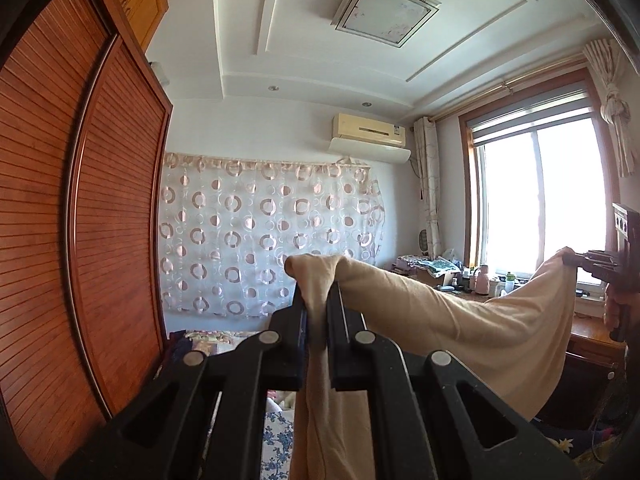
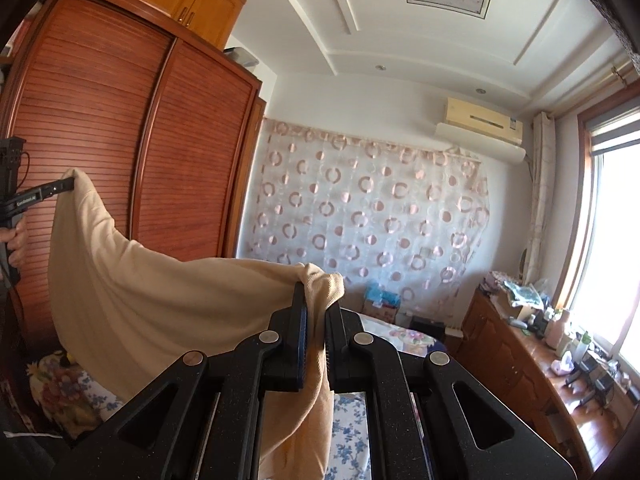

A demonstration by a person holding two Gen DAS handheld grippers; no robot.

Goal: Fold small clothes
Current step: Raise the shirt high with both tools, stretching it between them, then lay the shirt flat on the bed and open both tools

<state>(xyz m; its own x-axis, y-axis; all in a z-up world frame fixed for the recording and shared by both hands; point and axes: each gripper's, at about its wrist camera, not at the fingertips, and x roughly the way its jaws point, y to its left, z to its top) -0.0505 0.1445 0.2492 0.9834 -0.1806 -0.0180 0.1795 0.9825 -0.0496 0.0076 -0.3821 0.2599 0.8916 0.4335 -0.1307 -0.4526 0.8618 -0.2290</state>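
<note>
Left tongs (image 1: 317, 300) clamped narrow on one corner of the beige cloth (image 1: 460, 320); right tongs (image 2: 316, 304) clamped narrow on the other corner. Cloth hangs in the air between the two, top edge sagging, the rest draping down over the bed (image 2: 352, 432).

Containers: a cardboard box (image 2: 380, 308) at the far end of the bed, contents unclear. Counter (image 2: 532, 364) under the window (image 1: 540, 200) carries bottles, a pink flask (image 1: 482, 280) and small clutter, too small to sort.

Bed has a blue-flower sheet. Slatted wardrobe (image 2: 140, 140) on the left. Circle-print curtain (image 1: 272, 232) covers the far wall, air conditioner (image 1: 370, 136) above it. Square ceiling lamp (image 1: 384, 8) overhead. A hand (image 2: 16, 240) grips the left handle.
</note>
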